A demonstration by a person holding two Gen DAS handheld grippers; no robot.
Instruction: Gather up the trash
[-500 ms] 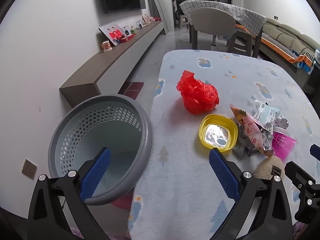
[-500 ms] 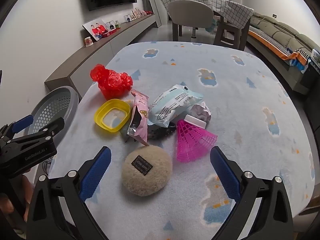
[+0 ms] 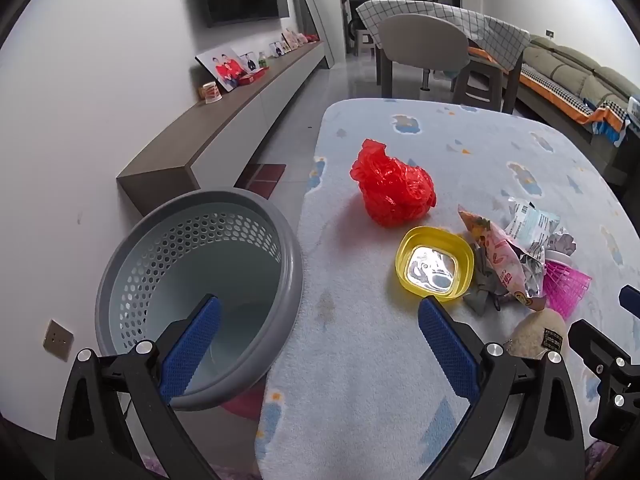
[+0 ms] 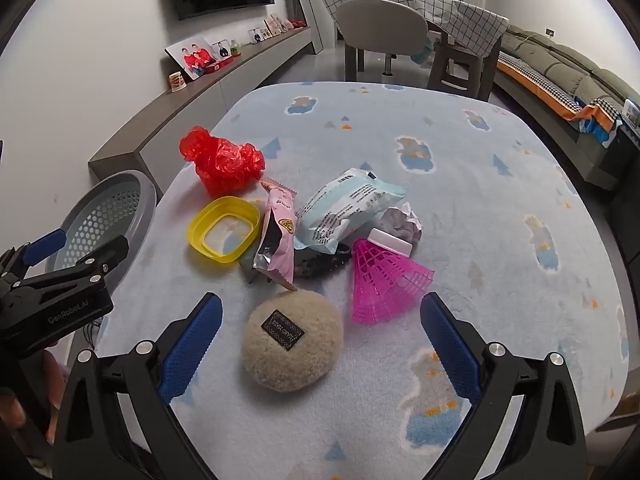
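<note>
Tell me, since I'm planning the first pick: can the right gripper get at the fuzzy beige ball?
Probably yes: the right gripper is open, and the fuzzy beige ball lies nearest, between its fingers, with nothing on top.

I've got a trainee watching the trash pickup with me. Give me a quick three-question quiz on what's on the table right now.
1. True or false: the grey basket already holds the red plastic bag.
2. Which item lies nearest the right tongs? A) yellow tub B) beige fluffy pouch C) crumpled paper
3. Fill in: the pink shuttlecock lies on its ____, white cap pointing away from the camera.

Key
1. False. The bag sits on the table cover; no trash shows in the visible part of the basket.
2. B. It sits just ahead, between the open fingers.
3. side
</note>
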